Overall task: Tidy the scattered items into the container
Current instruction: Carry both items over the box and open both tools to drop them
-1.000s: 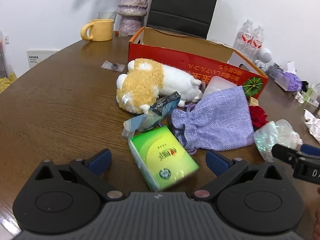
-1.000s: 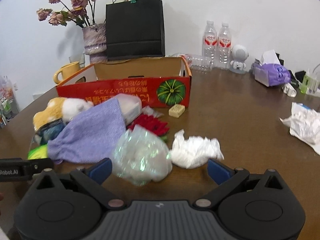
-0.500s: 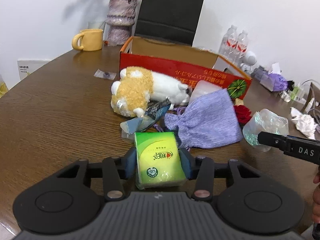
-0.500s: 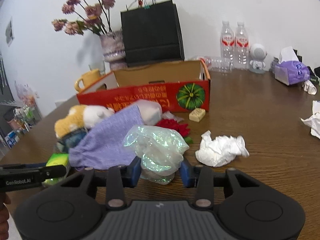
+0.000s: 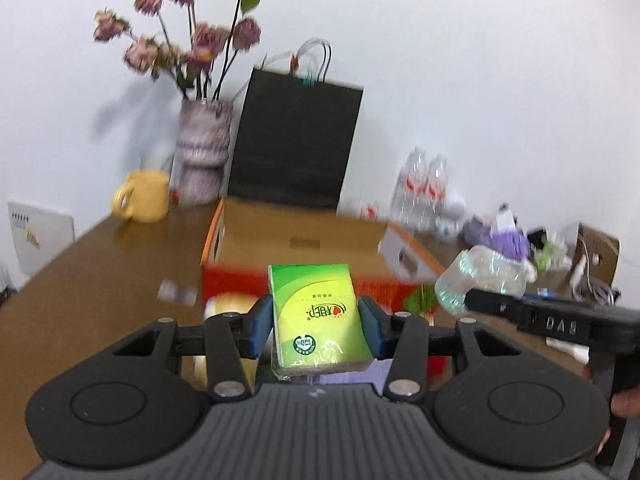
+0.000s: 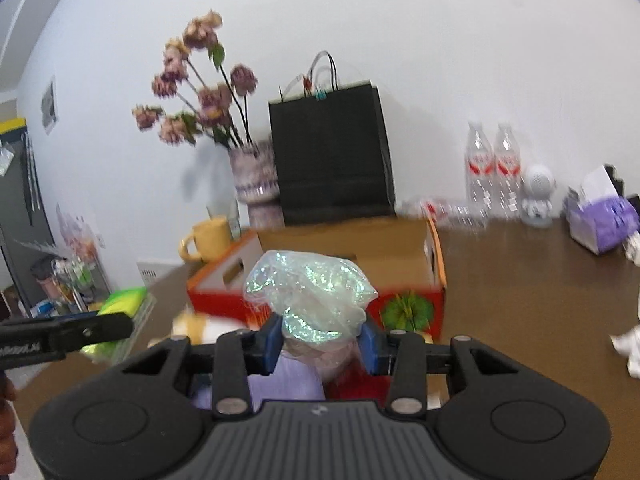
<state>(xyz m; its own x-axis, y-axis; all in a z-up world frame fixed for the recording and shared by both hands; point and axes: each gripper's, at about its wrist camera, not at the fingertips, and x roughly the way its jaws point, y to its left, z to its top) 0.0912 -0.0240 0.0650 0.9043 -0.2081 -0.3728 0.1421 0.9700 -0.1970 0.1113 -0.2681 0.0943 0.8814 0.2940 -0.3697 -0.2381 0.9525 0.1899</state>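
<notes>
My left gripper (image 5: 316, 334) is shut on a green tissue pack (image 5: 316, 316) and holds it in the air in front of the red cardboard box (image 5: 296, 236). My right gripper (image 6: 320, 342) is shut on an iridescent plastic bag (image 6: 312, 296), also lifted, in front of the same box (image 6: 352, 240). The bag also shows in the left wrist view (image 5: 480, 276); the tissue pack shows in the right wrist view (image 6: 120, 300). Below lie the purple cloth pouch (image 6: 292, 376), a red flower (image 6: 356, 384) and the plush toy (image 6: 192, 324), partly hidden.
Behind the box stand a black paper bag (image 5: 296, 140), a vase of dried flowers (image 5: 204, 156) and a yellow mug (image 5: 144, 196). Two water bottles (image 6: 494, 168), a small white robot figure (image 6: 538, 196), a purple tissue box (image 6: 600, 220) and crumpled white paper (image 6: 632, 348) sit to the right.
Both grippers closed on their items, then lifted them off the table and tilted up toward the box. The views now look higher, over the box rim.
</notes>
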